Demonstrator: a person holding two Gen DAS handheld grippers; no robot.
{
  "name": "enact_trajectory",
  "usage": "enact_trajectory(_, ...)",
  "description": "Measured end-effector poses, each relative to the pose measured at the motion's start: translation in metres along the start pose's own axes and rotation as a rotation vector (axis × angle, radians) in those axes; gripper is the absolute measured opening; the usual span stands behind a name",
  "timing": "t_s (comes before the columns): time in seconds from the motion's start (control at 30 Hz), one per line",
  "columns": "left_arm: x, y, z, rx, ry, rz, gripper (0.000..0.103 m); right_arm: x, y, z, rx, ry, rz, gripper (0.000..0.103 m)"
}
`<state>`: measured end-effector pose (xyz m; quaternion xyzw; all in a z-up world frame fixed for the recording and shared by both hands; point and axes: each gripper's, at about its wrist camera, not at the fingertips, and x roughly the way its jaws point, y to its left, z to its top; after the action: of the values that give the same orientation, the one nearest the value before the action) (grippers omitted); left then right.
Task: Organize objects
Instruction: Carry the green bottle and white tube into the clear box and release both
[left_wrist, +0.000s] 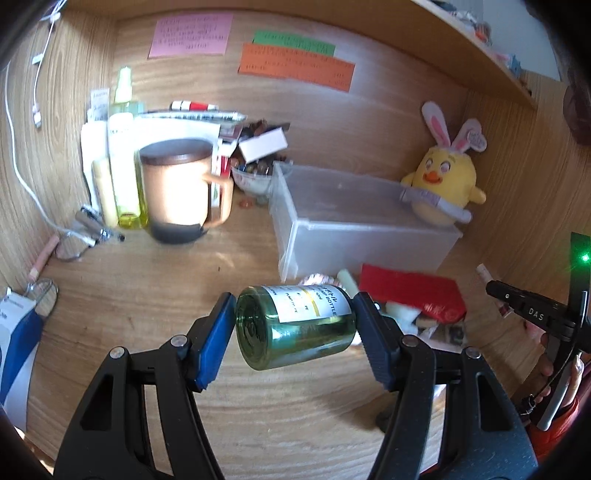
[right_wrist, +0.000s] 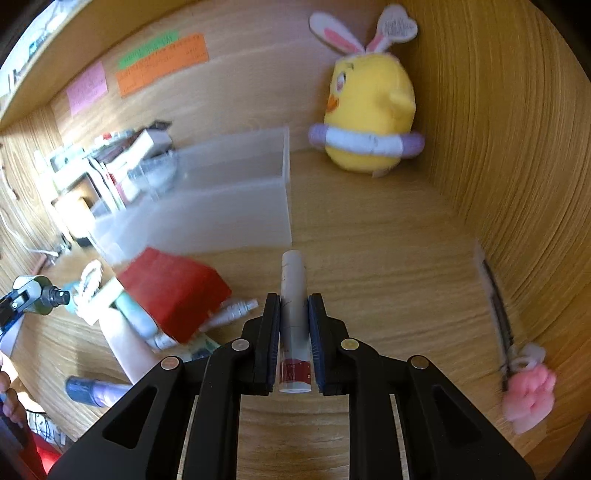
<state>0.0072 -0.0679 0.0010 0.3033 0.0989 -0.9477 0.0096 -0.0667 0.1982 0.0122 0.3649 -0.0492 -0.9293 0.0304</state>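
Left wrist view first: we see our left gripper (left_wrist: 295, 325) with its jaws partly spread and clamped on a green glass bottle (left_wrist: 295, 326), which lies crosswise between the blue pads, base toward the left pad, white label facing up. It hangs above the wooden tabletop (left_wrist: 147, 295), just in front of the translucent plastic box (left_wrist: 354, 225). A red pouch (left_wrist: 413, 291) lies just in front of the box's near wall, a yellow chick plush (left_wrist: 443, 184) stands at its far right corner, and a lidded mug (left_wrist: 177, 188) stands to its left.

Right wrist view next: our right gripper (right_wrist: 294, 325) has its jaws nearly closed, pinching a slim white tube (right_wrist: 293, 314) that runs lengthwise between the pads, its tip pointing toward the box's (right_wrist: 221, 206) right front corner. The pouch (right_wrist: 173, 291) lies left of the tube, below the box.
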Motion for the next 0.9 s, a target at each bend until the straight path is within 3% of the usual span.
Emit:
enact_trajectory(0.27,0.003,-0.015,0.030,0.006,-0.077,-0.034,0.064,-0.023,0.004,0.030,-0.016,-0.115,0.029,0.014)
enact_trajectory(0.43,0.010,-0.026,0.051,0.024,-0.122,-0.017,0.065,-0.027,0.013,0.050,-0.055,-0.163,0.043,0.014)
enact_trajectory(0.9,0.045,-0.047,0.099,0.059,-0.125,-0.036,0.065,0.002,0.052,0.096,-0.154,-0.181,0.094,0.014)
